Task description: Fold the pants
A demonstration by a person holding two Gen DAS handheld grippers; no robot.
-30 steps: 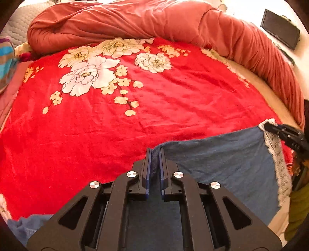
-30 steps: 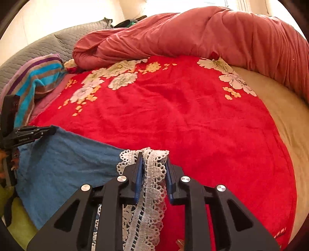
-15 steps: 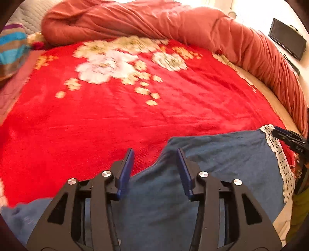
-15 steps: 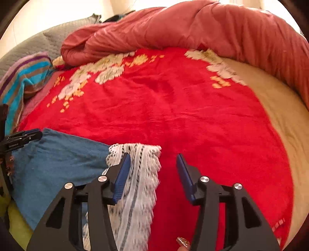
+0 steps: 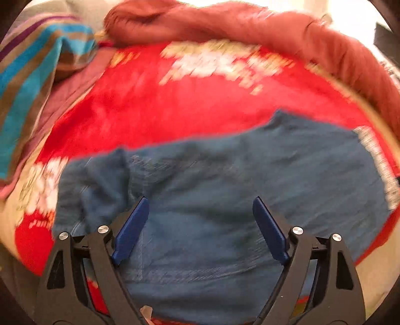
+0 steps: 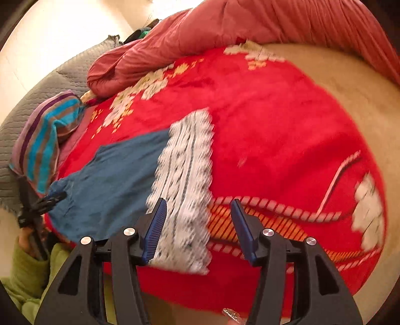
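Blue pants (image 5: 225, 175) lie flat across the red blanket, their white lace cuff (image 5: 377, 162) at the right end. My left gripper (image 5: 199, 200) hovers over the waist end. Its jaws are opening wide and nothing is pressed between the blue pads (image 5: 130, 230). In the right wrist view the same pants (image 6: 120, 175) stretch to the left. The lace cuff (image 6: 187, 175) lies just ahead of my right gripper (image 6: 198, 200), which is open and holds nothing. Both views are blurred by motion.
A red floral blanket (image 5: 175, 112) covers the bed, with a rolled reddish quilt (image 5: 250, 22) along the far side. A striped cushion (image 5: 30, 75) and a grey quilted headboard (image 6: 20, 125) are at the left. Bare beige mattress (image 6: 350, 87) shows at the right. A green sleeve (image 6: 25, 275) sits low left.
Both grippers were shut on the pants, the left on the blue cloth and the right on the lace cuff. Both have let go, opened and drawn back; the pants now lie flat.
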